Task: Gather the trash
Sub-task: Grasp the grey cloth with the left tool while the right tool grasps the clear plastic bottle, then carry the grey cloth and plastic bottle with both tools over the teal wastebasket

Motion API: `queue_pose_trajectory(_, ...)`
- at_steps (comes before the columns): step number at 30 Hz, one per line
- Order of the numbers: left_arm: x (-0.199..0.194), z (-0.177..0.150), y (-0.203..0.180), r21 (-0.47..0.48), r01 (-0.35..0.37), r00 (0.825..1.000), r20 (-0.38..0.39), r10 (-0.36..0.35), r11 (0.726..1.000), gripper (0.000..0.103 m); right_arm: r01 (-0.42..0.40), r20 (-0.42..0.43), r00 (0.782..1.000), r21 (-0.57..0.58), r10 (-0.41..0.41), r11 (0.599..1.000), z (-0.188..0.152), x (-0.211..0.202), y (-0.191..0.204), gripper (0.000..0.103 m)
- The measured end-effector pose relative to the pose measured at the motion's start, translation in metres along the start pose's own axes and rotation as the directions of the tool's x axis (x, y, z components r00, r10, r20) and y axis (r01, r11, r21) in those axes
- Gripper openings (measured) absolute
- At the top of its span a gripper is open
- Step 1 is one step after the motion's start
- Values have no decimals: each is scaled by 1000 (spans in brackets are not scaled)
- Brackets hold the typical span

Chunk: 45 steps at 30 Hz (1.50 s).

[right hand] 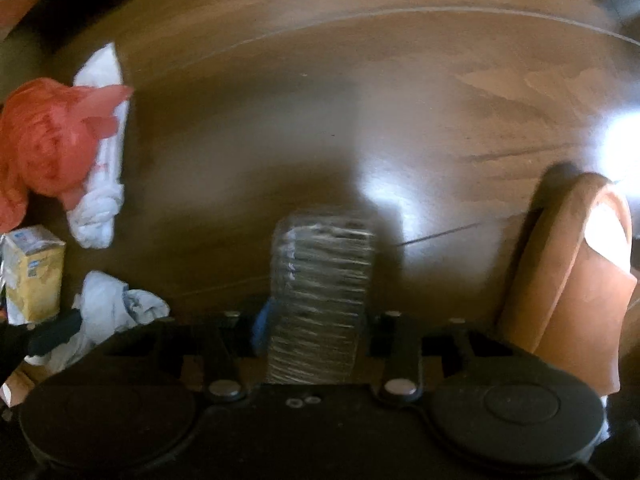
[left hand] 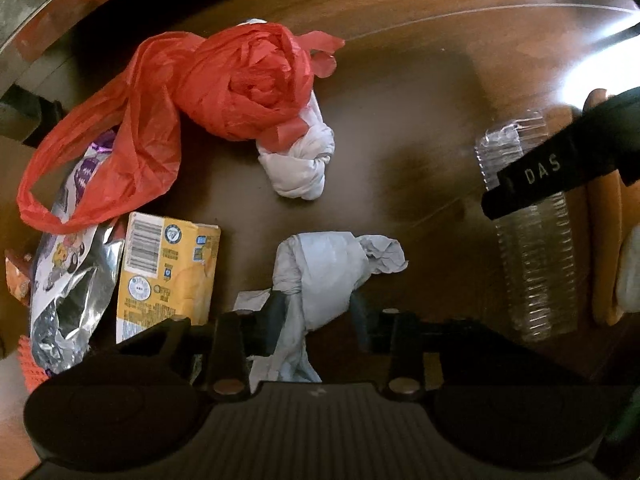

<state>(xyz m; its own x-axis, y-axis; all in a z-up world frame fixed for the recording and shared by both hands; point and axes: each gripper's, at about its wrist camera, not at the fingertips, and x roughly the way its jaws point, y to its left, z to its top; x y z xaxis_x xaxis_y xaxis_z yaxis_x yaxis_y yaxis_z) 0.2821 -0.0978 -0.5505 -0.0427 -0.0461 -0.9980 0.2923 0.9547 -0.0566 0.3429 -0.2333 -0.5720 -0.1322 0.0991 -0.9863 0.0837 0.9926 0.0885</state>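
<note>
My left gripper (left hand: 318,312) is shut on a knotted pale grey plastic bag (left hand: 324,268) on the wooden floor; the bag also shows in the right wrist view (right hand: 108,304). My right gripper (right hand: 316,320) is shut on a clear ribbed plastic bottle (right hand: 322,280), blurred by motion; the bottle also shows in the left wrist view (left hand: 532,248) with the right gripper's finger (left hand: 552,168) across it. A crumpled red plastic bag (left hand: 224,84) lies over a knotted white bag (left hand: 300,160). A yellow carton (left hand: 168,276) and a silver foil snack wrapper (left hand: 72,280) lie at the left.
An orange-brown slipper (right hand: 568,272) lies at the right, beside the bottle. The red bag (right hand: 44,144), white bag (right hand: 100,200) and yellow carton (right hand: 34,276) show at the left of the right wrist view. Bright glare marks the floor at the right.
</note>
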Motion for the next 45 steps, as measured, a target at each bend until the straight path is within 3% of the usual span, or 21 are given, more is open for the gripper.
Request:
queue_pose_trajectory(1,-1,-1,4,-13,6,1000,-7,-6,1000,33,-7,11,1000,-11,7,1000,-2,-3,0,32)
queue_pose_trajectory(2,-3,-1,6,-34,11,1000,-15,-11,999,32,-10,18,1000,-17,10,1000,-3,-6,1,5)
queue_pose_trajectory(4,-7,-2,12,-70,20,999,-23,-22,997,30,11,27,1000,-27,-10,1000,-5,-13,4,0)
queue_pose_trajectory(11,-50,-6,29,-154,24,1000,16,-22,988,24,-29,102,994,-49,34,998,-15,-60,14,0)
queue_pose_trajectory(17,-111,-11,30,-238,33,994,107,-8,971,24,-78,184,979,-77,91,994,-33,-122,26,0)
queue_pose_trajectory(26,-221,-47,43,-347,59,964,265,37,936,24,-175,307,923,-208,234,962,-81,-219,54,0)
queue_pose_trajectory(31,-279,-78,47,-389,87,935,350,60,917,24,-184,362,885,-308,294,933,-117,-264,72,0)
queue_pose_trajectory(36,-334,-105,54,-417,114,892,442,92,902,24,-183,417,837,-398,355,899,-144,-313,91,0)
queue_pose_trajectory(40,-374,-126,66,-442,139,854,507,119,886,24,-142,467,784,-505,408,852,-168,-359,116,0)
queue_pose_trajectory(45,-427,-154,86,-470,181,790,593,157,864,24,-99,505,717,-609,481,787,-191,-411,150,0)
